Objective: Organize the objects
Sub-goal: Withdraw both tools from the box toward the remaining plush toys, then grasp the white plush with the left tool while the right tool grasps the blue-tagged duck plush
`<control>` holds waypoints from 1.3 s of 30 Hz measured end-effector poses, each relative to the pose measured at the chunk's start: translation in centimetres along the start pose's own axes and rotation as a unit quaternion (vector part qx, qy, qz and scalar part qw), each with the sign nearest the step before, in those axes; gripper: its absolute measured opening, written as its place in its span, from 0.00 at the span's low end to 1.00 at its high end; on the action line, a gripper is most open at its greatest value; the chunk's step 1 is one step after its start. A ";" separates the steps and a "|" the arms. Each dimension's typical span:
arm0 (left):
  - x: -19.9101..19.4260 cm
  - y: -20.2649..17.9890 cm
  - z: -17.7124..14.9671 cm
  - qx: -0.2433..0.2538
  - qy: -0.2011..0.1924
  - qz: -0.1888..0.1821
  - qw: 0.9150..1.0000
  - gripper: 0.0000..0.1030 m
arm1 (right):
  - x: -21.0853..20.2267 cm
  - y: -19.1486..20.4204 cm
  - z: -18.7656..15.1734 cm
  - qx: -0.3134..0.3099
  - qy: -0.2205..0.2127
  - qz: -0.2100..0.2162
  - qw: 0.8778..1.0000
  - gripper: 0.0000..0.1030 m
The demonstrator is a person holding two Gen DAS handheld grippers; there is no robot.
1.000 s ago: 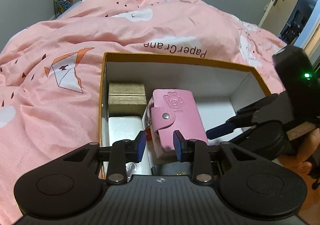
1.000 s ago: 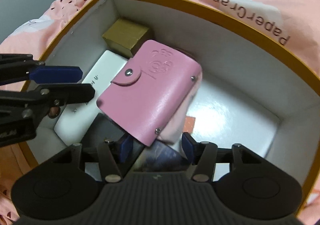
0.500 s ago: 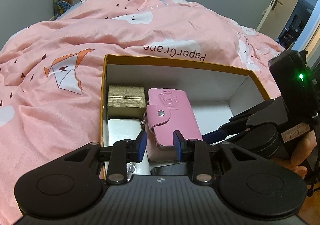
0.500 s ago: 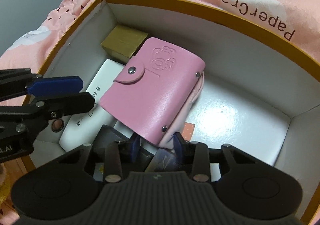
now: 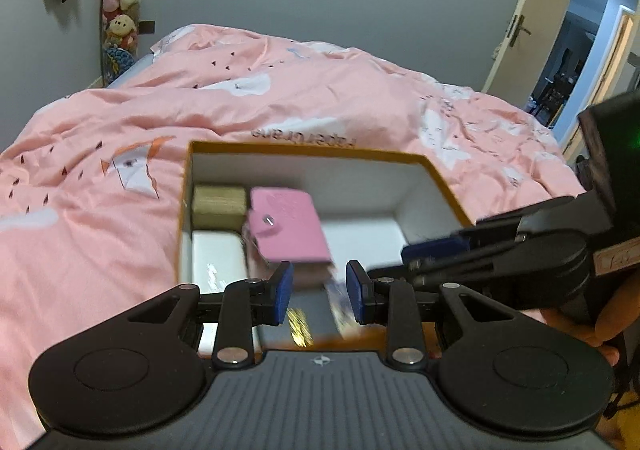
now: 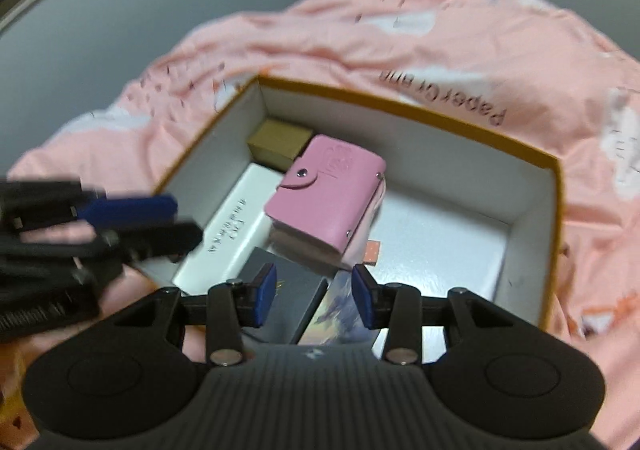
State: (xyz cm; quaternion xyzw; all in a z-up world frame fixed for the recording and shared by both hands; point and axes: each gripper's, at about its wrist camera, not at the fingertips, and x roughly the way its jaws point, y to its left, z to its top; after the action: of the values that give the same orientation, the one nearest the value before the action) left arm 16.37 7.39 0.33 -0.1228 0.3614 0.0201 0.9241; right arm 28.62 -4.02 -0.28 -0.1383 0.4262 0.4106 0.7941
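Observation:
An orange-rimmed white box (image 5: pixel 308 154) (image 6: pixel 400 106) sits on the pink bed. In it lie a pink snap wallet (image 5: pixel 290 226) (image 6: pixel 330 190), a gold box (image 5: pixel 219 202) (image 6: pixel 278 142), a white box (image 5: pixel 216 262) (image 6: pixel 232 226), a dark box (image 6: pixel 288 298) and a picture card (image 6: pixel 340 310). My left gripper (image 5: pixel 319 292) is open and empty above the box's near edge. My right gripper (image 6: pixel 314 300) is open and empty, pulled back above the near edge; it also shows at the right in the left wrist view (image 5: pixel 436 250).
The pink duvet (image 5: pixel 100 250) surrounds the box. A grey wall with hanging plush toys (image 5: pixel 118 2) is behind the bed. An open door (image 5: pixel 532 22) is at the far right.
My right gripper let go of the pink wallet, which now lies in the box, and opened. Both grippers have pulled back and up from the box.

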 end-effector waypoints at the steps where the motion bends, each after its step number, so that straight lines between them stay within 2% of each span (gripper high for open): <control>1: -0.5 -0.5 -0.7 0.000 -0.002 0.001 1.000 0.34 | -1.0 0.4 -0.8 0.006 -0.015 -0.008 1.000 0.43; 4: -1.8 -1.7 -2.9 -0.008 -0.010 0.018 1.000 0.34 | -3.6 1.4 -3.5 0.024 -0.049 -0.026 0.998 0.43; 7: -2.2 -2.0 -4.5 -0.014 0.005 0.014 1.000 0.34 | -5.4 2.0 -6.3 0.051 -0.067 -0.040 0.996 0.44; 10: -2.5 -1.8 -5.7 -0.016 0.021 0.010 1.000 0.34 | -6.3 2.5 -9.0 0.075 -0.070 -0.060 0.993 0.51; 15: -3.2 -1.4 -7.6 -0.031 0.058 -0.022 0.998 0.34 | -6.6 3.2 -13.0 0.101 -0.067 -0.084 0.989 0.52; 19: -3.7 -0.7 -8.6 -0.053 0.068 -0.026 0.996 0.34 | -6.4 3.5 -15.2 0.125 -0.064 -0.103 0.985 0.53; 27: -3.8 0.4 -9.8 -0.088 0.089 -0.034 0.992 0.34 | -6.2 4.7 -17.1 0.119 -0.059 -0.114 0.985 0.53; 30: -3.7 0.8 -10.2 -0.096 0.094 -0.035 0.990 0.34 | -5.9 4.8 -17.4 0.121 -0.055 -0.107 0.985 0.57; 35: -3.5 2.0 -10.7 -0.112 0.096 -0.045 0.988 0.34 | -5.4 4.9 -17.6 0.122 -0.048 -0.098 0.986 0.58; 39: -3.2 2.2 -11.0 -0.110 0.097 -0.054 0.988 0.41 | -4.9 4.8 -17.6 0.127 -0.041 -0.096 0.986 0.61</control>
State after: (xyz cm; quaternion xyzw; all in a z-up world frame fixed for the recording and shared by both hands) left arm 6.43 7.08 -5.76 -0.2441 0.4377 -0.0024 0.8654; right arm 13.56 -13.70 -6.36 -0.0598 0.4263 0.2804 0.8579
